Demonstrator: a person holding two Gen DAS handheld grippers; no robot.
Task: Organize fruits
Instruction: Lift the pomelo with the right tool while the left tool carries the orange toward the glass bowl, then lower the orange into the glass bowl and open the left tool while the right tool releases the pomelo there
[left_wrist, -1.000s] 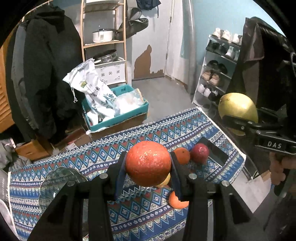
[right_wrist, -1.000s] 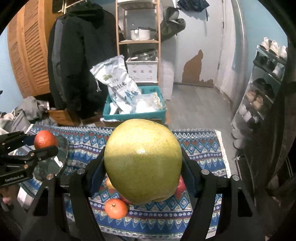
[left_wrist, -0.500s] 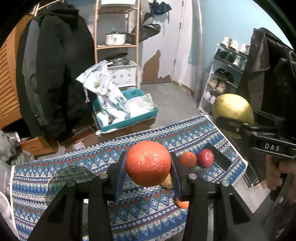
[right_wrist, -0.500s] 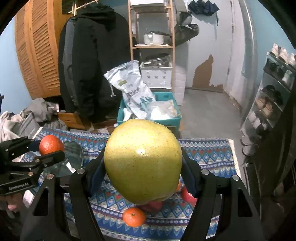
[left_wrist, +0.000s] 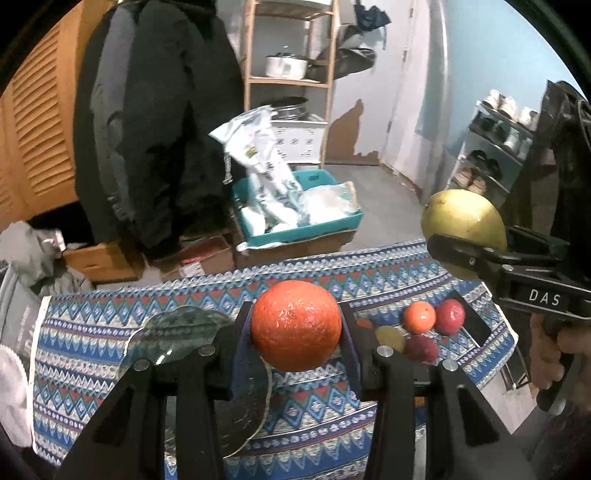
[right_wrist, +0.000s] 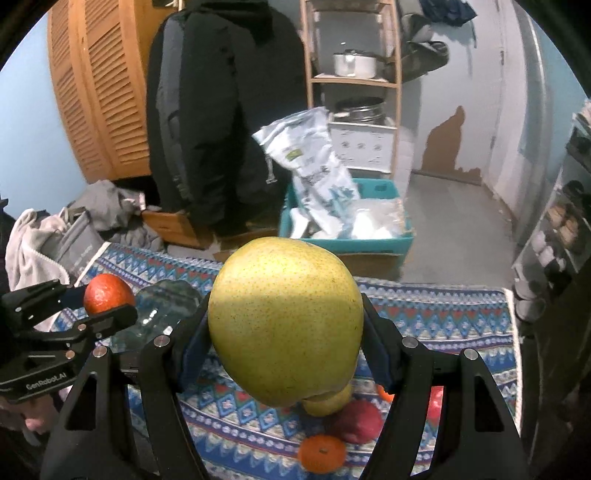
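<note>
Two hand-held grippers hover above a table draped in a blue patterned cloth (left_wrist: 92, 350), each carrying a piece of fruit. The left gripper (left_wrist: 295, 328) clamps a large orange (left_wrist: 295, 325) between its blue pads, lifted clear of the cloth at the centre of the left wrist view; in the right wrist view the same orange (right_wrist: 108, 293) shows at 9 o'clock. The right gripper (right_wrist: 286, 325) grips a big yellow-green pear (right_wrist: 286, 317), its jaws spread fairly wide around the fruit and pressing both sides; from the left wrist camera that pear (left_wrist: 463, 221) sits at 2 o'clock, with a hand (left_wrist: 554, 354) on the handle below it. A clear glass plate (left_wrist: 177, 328) lies on the cloth at 9 o'clock of the held orange. At 3 o'clock of it rests a loose cluster of fruit: a small orange (left_wrist: 419, 315), a red apple (left_wrist: 450, 312) just beside it, a darker red apple (left_wrist: 421, 349) and a small yellow fruit (left_wrist: 389, 338). Beyond the table stand a teal crate (left_wrist: 295, 229) and a wooden shelf (left_wrist: 288, 79).
</note>
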